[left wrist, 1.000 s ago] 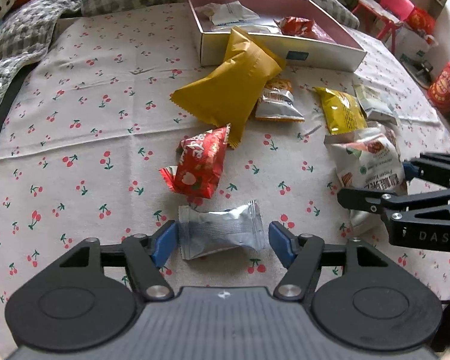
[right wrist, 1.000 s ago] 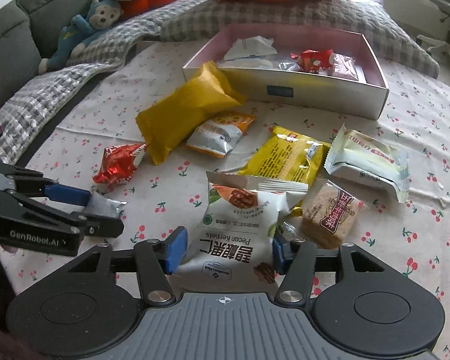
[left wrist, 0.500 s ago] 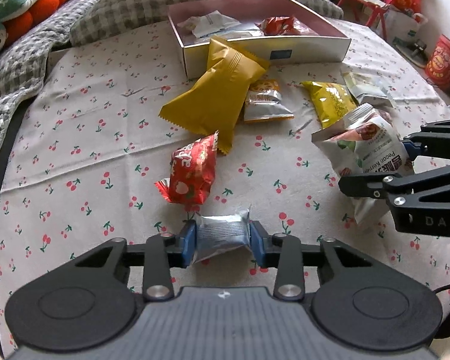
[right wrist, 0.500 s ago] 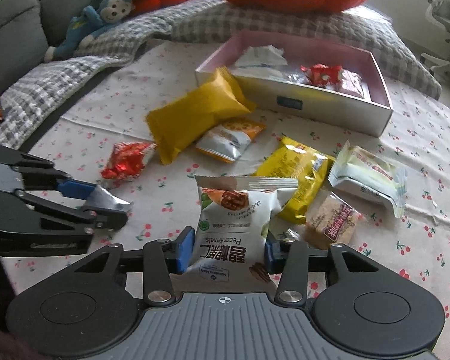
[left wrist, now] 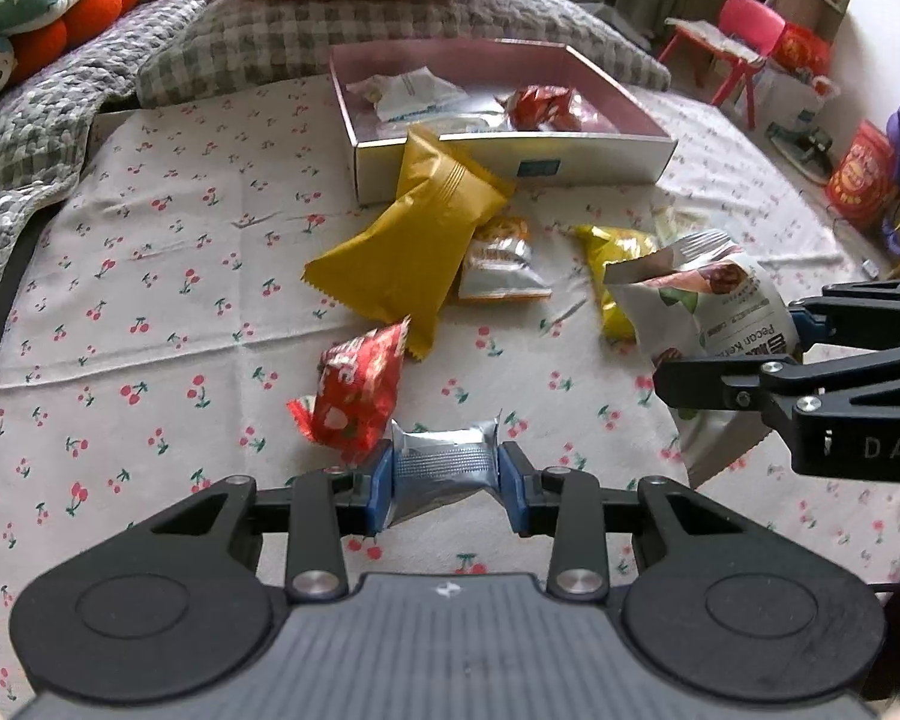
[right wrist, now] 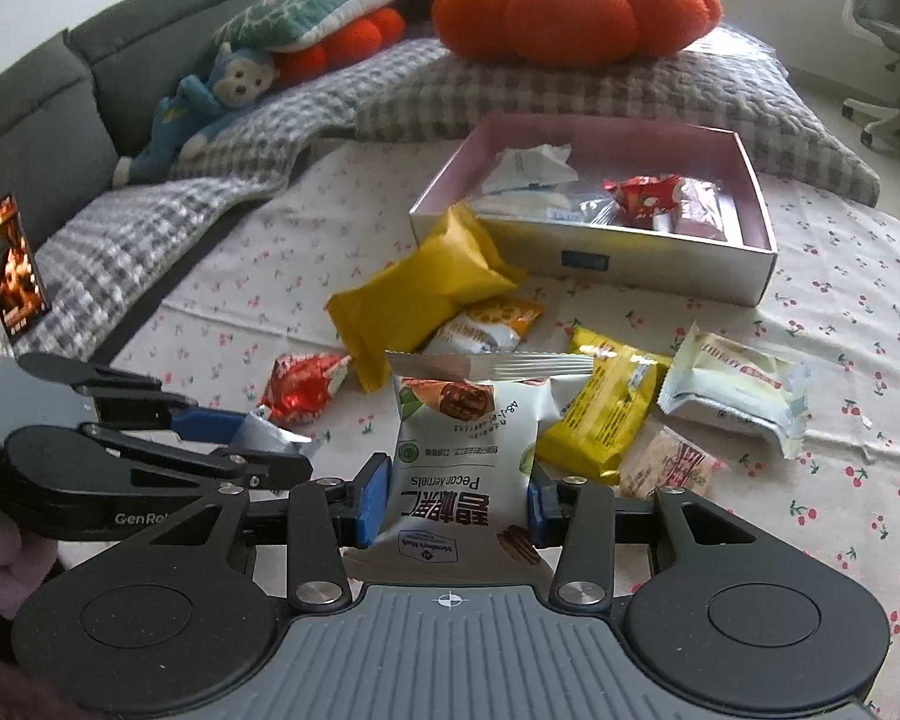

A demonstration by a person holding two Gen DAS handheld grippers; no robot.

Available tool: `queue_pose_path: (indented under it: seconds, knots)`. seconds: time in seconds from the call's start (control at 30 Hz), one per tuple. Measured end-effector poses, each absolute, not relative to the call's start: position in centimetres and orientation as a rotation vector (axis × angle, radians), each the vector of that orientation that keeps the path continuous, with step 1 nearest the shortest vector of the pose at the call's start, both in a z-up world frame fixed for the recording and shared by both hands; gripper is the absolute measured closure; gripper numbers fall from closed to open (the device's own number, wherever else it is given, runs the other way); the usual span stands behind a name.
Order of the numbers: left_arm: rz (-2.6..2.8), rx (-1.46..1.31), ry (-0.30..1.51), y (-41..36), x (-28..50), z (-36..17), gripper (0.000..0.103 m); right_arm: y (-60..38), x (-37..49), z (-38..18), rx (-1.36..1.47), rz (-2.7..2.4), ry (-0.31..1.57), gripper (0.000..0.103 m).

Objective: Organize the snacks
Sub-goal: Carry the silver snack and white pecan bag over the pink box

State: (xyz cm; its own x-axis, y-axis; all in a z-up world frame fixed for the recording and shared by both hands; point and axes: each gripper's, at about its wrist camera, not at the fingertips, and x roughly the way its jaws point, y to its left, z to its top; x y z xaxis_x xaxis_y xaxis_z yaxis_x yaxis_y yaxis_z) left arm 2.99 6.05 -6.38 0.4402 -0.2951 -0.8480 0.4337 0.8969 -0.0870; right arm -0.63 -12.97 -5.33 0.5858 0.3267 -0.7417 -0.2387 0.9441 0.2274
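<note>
**A:** How far along were you at that moment?

**B:** Roughly a third in, by my judgement. Your pink box (right wrist: 744,252) at the far side of the cherry-print cloth (left wrist: 150,276) already held a few items: a crumpled white wrapper (right wrist: 531,165), a small red candy (right wrist: 642,195) and some clear packets beside it. Much of the box floor at its right end showed bare.

**A:** And what were your grippers doing?

**B:** Your left gripper (left wrist: 446,480) had its pads pressed in on a small silver packet (left wrist: 444,468), pinching it by both ends at the near edge of the cloth. Your right gripper (right wrist: 453,495) was clamped on the white pecan-kernel bag (right wrist: 456,450), which stood upright between the fingers. So you had two snacks in hand, neither yet in the box.

**A:** What was left on the cloth?

**B:** You had six loose pieces. The big mustard-yellow bag (left wrist: 414,252) leaned against the near wall of the box, with an orange-and-silver pouch (left wrist: 501,264) touching its right side. A red wrapped snack (left wrist: 354,402) lay just left of the silver packet. Further right you had a bright yellow pack (right wrist: 606,414), a pale green-white pack (right wrist: 738,396) and a small square cracker pack (right wrist: 672,462) near it.

**A:** So most of it was undone?

**B:** Yes, I'd say you had both held items plus those six to go.
</note>
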Motion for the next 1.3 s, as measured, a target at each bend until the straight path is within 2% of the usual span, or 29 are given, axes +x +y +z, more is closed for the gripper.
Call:
queue_pose_path:
  seconds: [0.83,1.3]
  knots:
    - [-0.389,-0.023,0.912,3.2,9.0,-2.1,0.069,-20.8,5.5,-0.4,0.324,0.118,0.760,0.060]
    - [-0.316,-0.033,0.769,-1.7,13.9,-2.6,0.069,-23.7,9.4,-1.4,0.487,0.009,0.720,0.060]
